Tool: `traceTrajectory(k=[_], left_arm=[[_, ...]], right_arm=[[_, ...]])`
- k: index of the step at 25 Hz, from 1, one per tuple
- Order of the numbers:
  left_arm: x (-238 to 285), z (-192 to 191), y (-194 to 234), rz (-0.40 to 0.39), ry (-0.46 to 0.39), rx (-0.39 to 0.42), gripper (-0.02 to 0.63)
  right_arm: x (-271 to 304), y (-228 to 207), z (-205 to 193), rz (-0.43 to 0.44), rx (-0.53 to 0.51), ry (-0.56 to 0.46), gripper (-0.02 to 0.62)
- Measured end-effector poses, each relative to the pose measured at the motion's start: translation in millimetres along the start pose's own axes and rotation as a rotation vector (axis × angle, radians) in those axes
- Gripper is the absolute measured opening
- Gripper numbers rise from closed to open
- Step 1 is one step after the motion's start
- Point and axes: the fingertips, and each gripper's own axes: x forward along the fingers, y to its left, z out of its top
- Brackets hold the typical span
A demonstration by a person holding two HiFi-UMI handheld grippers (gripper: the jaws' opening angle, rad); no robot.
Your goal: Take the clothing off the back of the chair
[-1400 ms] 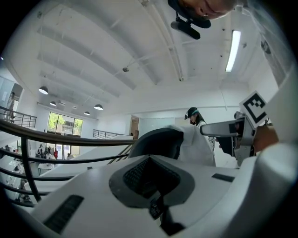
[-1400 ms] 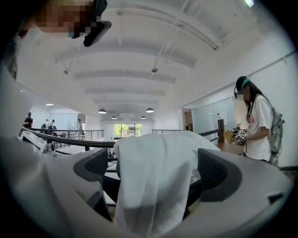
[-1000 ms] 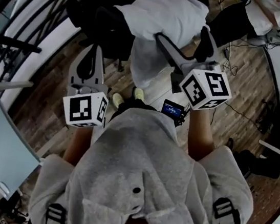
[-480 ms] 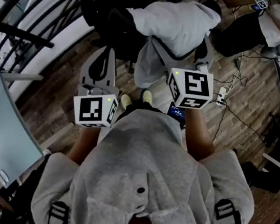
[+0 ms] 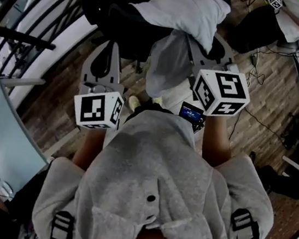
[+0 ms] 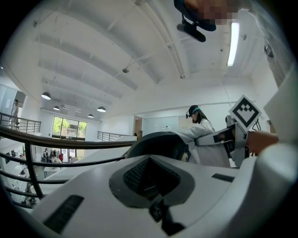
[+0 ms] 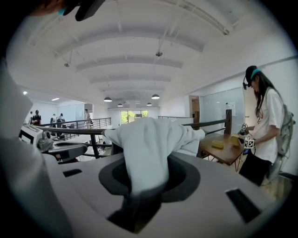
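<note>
just closed r. gripper [image 5: 206, 48] on near hanging edge of white clothing [image 5: 184, 10]; rest draped over chair back [image 5: 121, 26], far-left of it, so pull near-right. l. gripper [image 5: 104, 54] clenched, empty.

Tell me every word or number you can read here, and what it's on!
No words or numbers here can be read.
Left marker cube and right marker cube: black-and-white square patterns, not letters.
Small blue screen: its print is too small to read.

Black railing [image 5: 23, 38]; wood floor [image 5: 269, 94]; wooden table [image 7: 223, 151] beside standing person [image 7: 267, 125].
</note>
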Motion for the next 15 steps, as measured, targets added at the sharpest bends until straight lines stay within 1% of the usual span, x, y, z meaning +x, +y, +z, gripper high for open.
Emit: traceTrajectory(k=[3, 7, 11, 15], left_arm=[[6.8, 3.5, -6.0, -0.017, -0.007, 0.001, 0.011], [9.6, 5.1, -13.1, -0.025, -0.013, 0.002, 0.011], [11.4, 4.8, -17.2, -0.032, -0.011, 0.007, 0.011], [24.2, 8.9, -19.2, -0.042, -0.015, 0.025, 0.011]], right_arm=[[-0.5, -6.2, 1.4, 0.004, 0.02, -0.002, 0.118], [-1.4, -10.5, 4.3, -0.04, 0.006, -0.046, 0.107], [-5.0, -21.7, 8.2, -0.089, 0.019, -0.1, 0.104], [-0.6, -33.9, 14.1, -0.108, 0.029, -0.136, 0.103]])
